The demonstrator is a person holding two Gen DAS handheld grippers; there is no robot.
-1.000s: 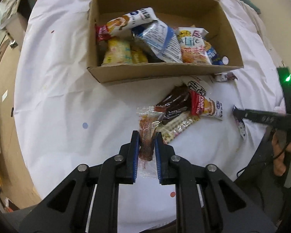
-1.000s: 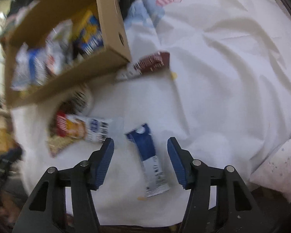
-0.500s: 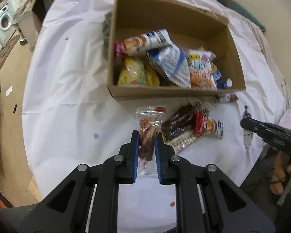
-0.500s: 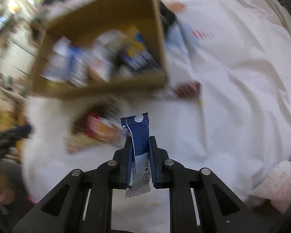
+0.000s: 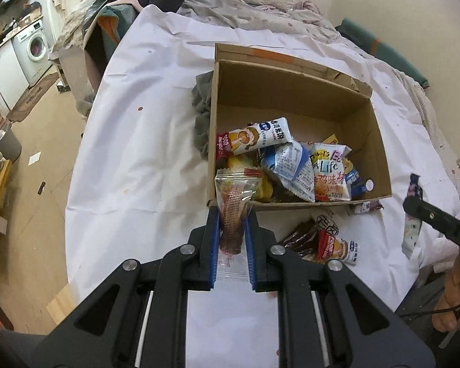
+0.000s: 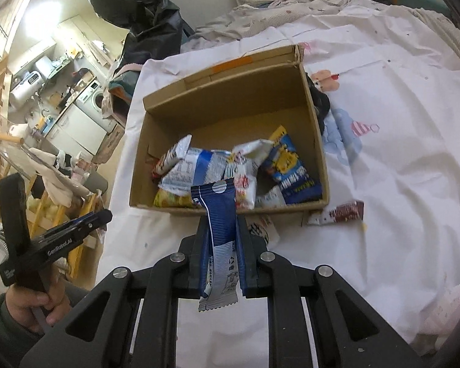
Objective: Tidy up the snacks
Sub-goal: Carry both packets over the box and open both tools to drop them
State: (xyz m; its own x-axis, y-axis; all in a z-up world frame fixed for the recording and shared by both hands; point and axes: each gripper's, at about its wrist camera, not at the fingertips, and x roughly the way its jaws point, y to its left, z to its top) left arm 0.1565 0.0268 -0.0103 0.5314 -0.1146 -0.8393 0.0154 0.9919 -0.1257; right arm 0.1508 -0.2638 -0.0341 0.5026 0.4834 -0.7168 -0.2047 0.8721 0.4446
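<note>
Both grippers carry a packet toward the cardboard box (image 5: 380, 150), which sits on a bed covered with a white sheet (image 5: 144, 141), near the sheet's front edge. The left gripper (image 5: 232, 224) is clamped on a clear packet with a red snack inside (image 5: 234, 202); the packet stands up between the blue pads, its top in front of the box's near left corner. The right gripper (image 6: 221, 230) is clamped on a blue and white packet (image 6: 219, 214), pinched at mid-length, so the top leans toward the box's near wall and the crimped tail hangs free below. The box already holds a loose heap of snack bags crowded against its near wall, with the far half bare. A few packets wait on the sheet outside: a small pile (image 5: 322, 239) in front of the near wall and a dark red bar (image 6: 340, 213) by the near right corner. The main risk is a short release: let go over the near wall, either packet could catch the rim or slide off the heap and fall back onto the sheet. Both hands heading for the same near edge could also knock together. The clear packet is slick and could twist in the pads.
</note>
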